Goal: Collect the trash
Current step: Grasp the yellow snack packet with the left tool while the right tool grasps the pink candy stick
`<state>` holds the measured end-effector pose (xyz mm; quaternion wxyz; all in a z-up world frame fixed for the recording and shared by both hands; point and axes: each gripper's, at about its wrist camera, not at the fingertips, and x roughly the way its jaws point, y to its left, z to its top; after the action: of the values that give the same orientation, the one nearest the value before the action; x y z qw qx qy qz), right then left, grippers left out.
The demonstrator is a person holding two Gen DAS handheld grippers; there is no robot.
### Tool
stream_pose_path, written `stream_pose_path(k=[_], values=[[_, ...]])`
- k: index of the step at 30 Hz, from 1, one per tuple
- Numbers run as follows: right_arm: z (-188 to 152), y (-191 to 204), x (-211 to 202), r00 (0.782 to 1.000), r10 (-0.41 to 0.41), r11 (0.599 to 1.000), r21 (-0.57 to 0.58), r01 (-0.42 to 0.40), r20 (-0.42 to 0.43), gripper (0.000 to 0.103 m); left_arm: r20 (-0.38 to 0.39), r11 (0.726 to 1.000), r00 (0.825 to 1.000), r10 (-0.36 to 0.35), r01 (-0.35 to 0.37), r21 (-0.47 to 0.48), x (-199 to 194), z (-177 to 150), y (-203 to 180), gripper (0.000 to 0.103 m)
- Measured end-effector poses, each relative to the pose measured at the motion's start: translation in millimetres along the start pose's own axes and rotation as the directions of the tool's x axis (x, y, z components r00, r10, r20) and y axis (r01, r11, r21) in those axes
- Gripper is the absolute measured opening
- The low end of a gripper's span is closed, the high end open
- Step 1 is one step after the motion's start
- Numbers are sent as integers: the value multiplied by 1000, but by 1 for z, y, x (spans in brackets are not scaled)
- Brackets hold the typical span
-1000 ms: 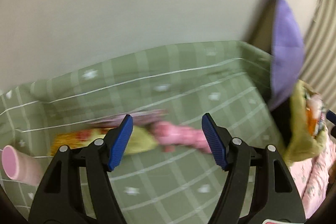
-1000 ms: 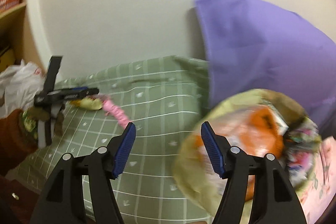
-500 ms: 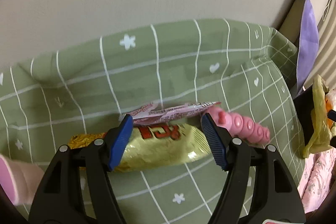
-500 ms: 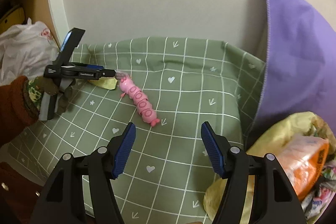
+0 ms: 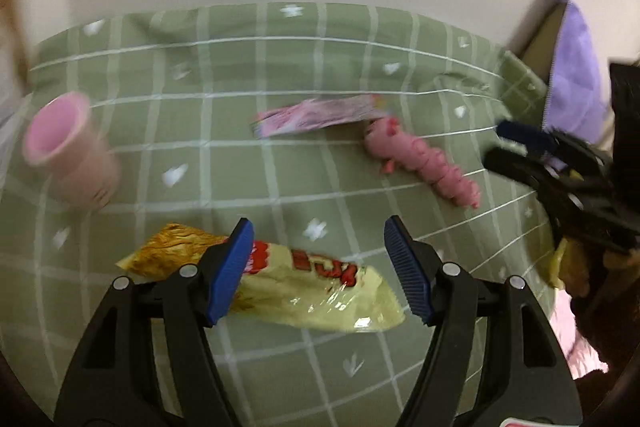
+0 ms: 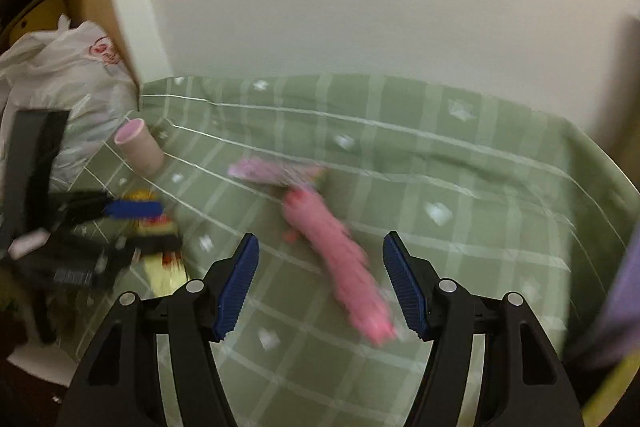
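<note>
A yellow snack wrapper (image 5: 304, 287) with red print lies on the green checked cloth (image 5: 224, 75). My left gripper (image 5: 320, 267) hovers open over it, its left pad (image 5: 236, 267) overlapping the wrapper's gold end without pressing it. A pink wrapper (image 5: 320, 115) lies farther back, touching the head of a pink caterpillar toy (image 5: 424, 163). My right gripper (image 6: 320, 283) is open, and the blurred pink toy (image 6: 340, 259) shows between its fingers, untouched. Each gripper appears in the other's view: the right gripper (image 5: 508, 147) at the right edge, the left gripper (image 6: 160, 223) at the left above the yellow wrapper (image 6: 164, 267).
A pink tube (image 5: 64, 147) lies on its side at the cloth's left. A white plastic bag (image 6: 60, 75) sits off the cloth's left end beside a cream wall corner. A purple pillow (image 5: 572, 79) stands at the right, with a yellow bag (image 5: 568, 267) below it.
My right gripper swung left, away from the yellow bag and purple pillow, until the pink toy sits between its fingers. In the left view the yellow wrapper has slid lower and the pink tube is back.
</note>
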<state>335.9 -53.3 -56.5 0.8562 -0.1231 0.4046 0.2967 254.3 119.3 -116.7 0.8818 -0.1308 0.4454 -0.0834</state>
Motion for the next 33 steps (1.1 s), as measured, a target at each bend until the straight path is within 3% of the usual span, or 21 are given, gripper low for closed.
stream_pose_path(k=[4, 7, 12, 14, 16, 20, 26, 29, 33], values=[[27, 30, 43, 999, 31, 988, -149, -32, -5, 61, 14, 994, 1000, 11, -9, -110, -24, -17, 27, 65], [43, 56, 80, 998, 16, 953, -301, -33, -59, 53, 20, 984, 999, 31, -27, -176, -37, -30, 41, 65], [45, 67, 114, 993, -47, 908, -420, -1, -104, 46, 37, 973, 998, 56, -47, -225, -53, -44, 52, 65], [43, 67, 122, 989, -75, 893, -450, 11, -126, 30, 50, 970, 997, 56, -43, -238, -58, -46, 53, 65], [43, 64, 121, 988, -70, 896, -443, 1, -139, 21, 68, 970, 996, 50, -33, -242, -65, -47, 56, 65], [53, 50, 87, 991, 60, 944, -316, -95, -120, 10, 77, 979, 995, 58, -41, -198, -68, -42, 61, 65], [44, 40, 22, 990, 133, 973, -185, -140, -51, 8, 5, 985, 998, 69, -68, -159, -50, -46, 64, 65], [27, 34, 2, 988, 146, 978, -142, -152, -49, 8, -36, 988, 999, 6, -12, -155, -42, -54, 53, 65], [-9, 20, -20, 984, 159, 985, -50, -163, -77, 8, -60, 997, 997, -48, 44, -68, -46, -66, 22, 65]])
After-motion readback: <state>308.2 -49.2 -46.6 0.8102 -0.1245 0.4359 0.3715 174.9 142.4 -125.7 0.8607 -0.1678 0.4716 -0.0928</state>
